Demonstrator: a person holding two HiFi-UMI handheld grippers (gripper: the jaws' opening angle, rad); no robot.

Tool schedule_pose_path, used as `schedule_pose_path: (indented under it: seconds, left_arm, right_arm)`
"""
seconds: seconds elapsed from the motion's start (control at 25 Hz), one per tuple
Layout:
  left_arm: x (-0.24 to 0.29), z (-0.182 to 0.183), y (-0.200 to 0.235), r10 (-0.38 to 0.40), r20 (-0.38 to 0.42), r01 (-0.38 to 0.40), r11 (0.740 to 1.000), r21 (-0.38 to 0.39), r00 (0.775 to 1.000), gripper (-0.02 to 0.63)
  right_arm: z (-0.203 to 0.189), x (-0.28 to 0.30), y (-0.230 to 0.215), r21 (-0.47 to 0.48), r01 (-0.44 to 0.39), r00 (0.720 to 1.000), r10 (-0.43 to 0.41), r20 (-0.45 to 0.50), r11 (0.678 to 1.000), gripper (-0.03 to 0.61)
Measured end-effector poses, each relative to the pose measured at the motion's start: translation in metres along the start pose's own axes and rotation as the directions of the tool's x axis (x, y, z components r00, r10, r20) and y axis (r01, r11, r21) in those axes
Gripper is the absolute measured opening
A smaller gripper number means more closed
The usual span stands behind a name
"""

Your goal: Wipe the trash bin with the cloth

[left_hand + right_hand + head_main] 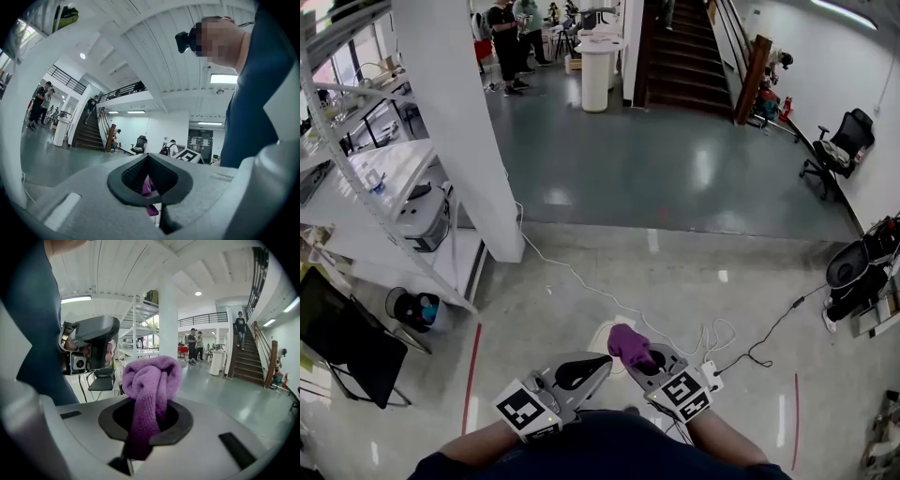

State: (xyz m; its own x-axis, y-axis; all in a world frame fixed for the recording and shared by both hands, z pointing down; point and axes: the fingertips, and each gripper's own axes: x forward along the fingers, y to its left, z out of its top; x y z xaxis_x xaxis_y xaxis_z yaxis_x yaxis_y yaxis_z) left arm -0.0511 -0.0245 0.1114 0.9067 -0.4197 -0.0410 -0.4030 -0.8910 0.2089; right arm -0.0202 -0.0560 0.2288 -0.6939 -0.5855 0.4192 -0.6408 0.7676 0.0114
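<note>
Right gripper (637,364), purple cloth (628,343) between its jaws, level beside left gripper (598,366).

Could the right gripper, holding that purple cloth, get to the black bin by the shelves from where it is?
Probably not from here: the right gripper with the purple cloth sits close to the person, the black bin well off left. Only open floor lies between.

I count two grippers, the left gripper (602,364) and the right gripper (639,362), and one purple cloth (628,344). Around me I see one round bin (416,308), one white column (459,112), one staircase (684,56) and one black office chair (842,142). Two people (502,42) stand by one white pedestal (595,70), and one more person (241,324) is on the stairs.
</note>
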Motion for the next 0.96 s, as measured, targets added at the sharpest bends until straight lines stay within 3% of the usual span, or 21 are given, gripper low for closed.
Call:
schedule_pose_path:
  seconds: [0.96]
  left_arm:
    - [-0.007, 0.003, -0.035, -0.008, 0.014, 0.008, 1.0, 0.023, 1.0, -0.002]
  right_arm:
    - [-0.008, -0.028, 0.021, -0.016, -0.001, 1.0, 0.0, -0.012, 1.0, 0.067]
